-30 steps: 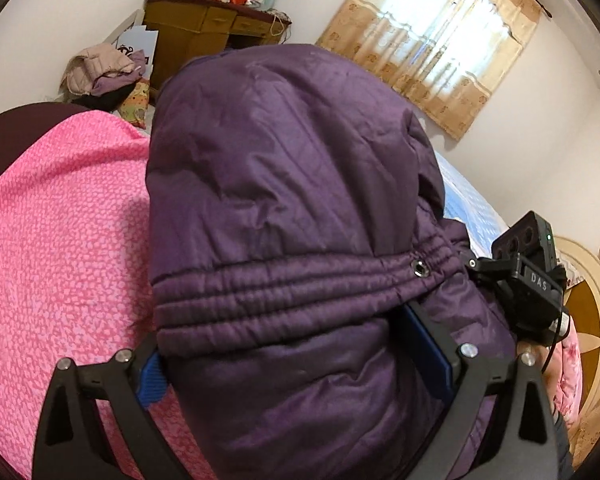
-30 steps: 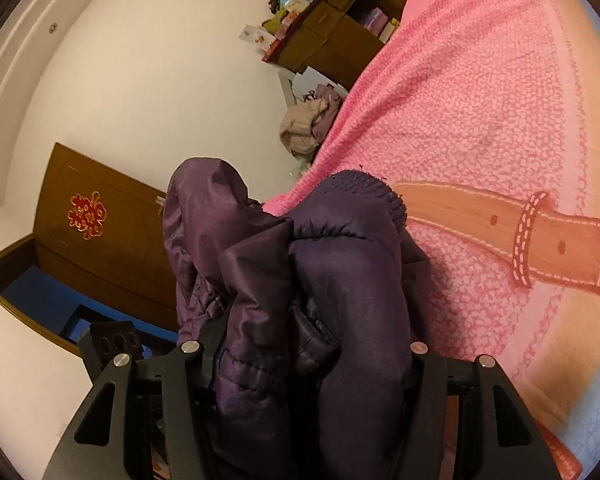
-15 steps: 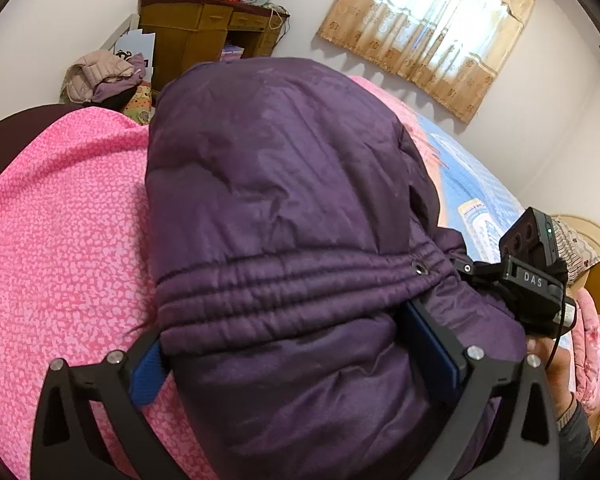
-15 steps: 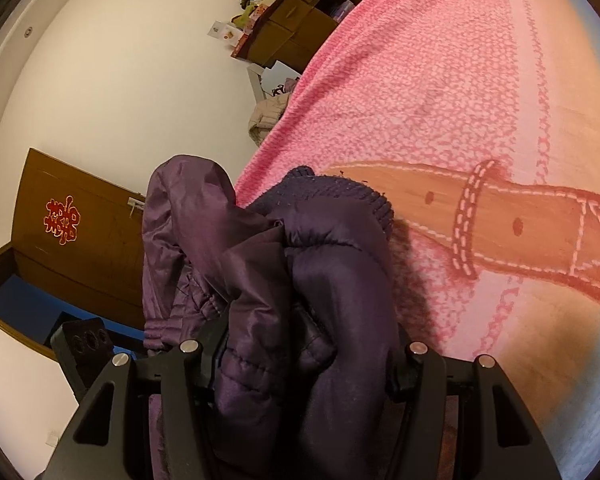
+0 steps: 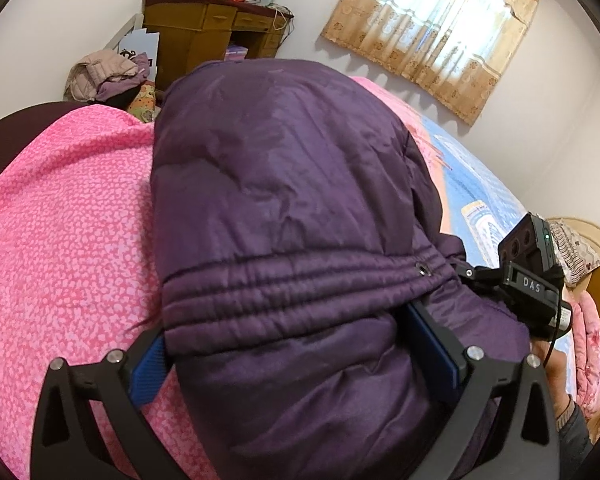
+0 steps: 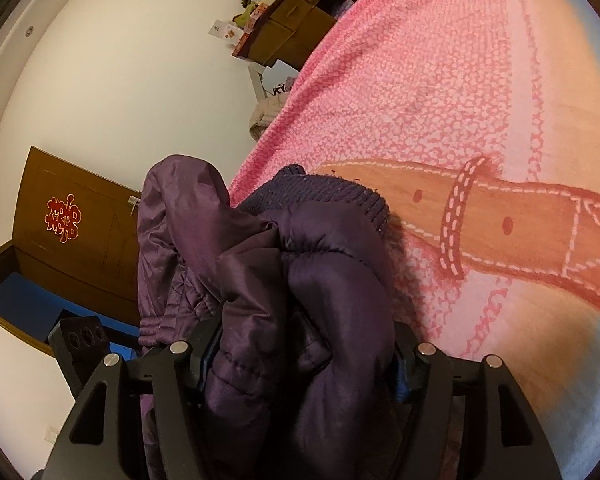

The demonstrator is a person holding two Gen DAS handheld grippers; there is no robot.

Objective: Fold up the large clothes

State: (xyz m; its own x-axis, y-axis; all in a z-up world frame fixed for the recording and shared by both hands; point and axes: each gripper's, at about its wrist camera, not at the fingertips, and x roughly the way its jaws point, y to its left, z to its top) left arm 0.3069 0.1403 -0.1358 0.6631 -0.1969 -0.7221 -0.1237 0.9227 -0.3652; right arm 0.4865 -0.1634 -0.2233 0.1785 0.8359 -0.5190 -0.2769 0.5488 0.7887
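A: What's the biggest thing in sight?

B: The bed, covered by a pink blanket (image 5: 60, 216) with a tan belt pattern printed on it (image 6: 500, 216). On top of it, bunched up and partly lifted, is the purple padded jacket (image 5: 284, 184).

A: Who has hold of the jacket?

B: Both tools. The left gripper (image 5: 300, 348) has its fingers spread fairly wide with a thick fold of the jacket filling the gap, just below the stitched elastic band and its snap. The blue pads (image 5: 150, 368) press against the cloth on each side.

A: And the other one?

B: The right gripper (image 6: 300, 364) is narrowed on a crumpled wad of the same jacket, with the ribbed knit cuff (image 6: 328, 192) poking out ahead of it.

A: Anything else around?

B: A wooden desk (image 5: 216, 36) piled with boxes by the wall, a heap of clothes (image 5: 104, 76) beside it, a curtained window (image 5: 436, 28), and a brown door (image 6: 76, 236) with a red emblem.
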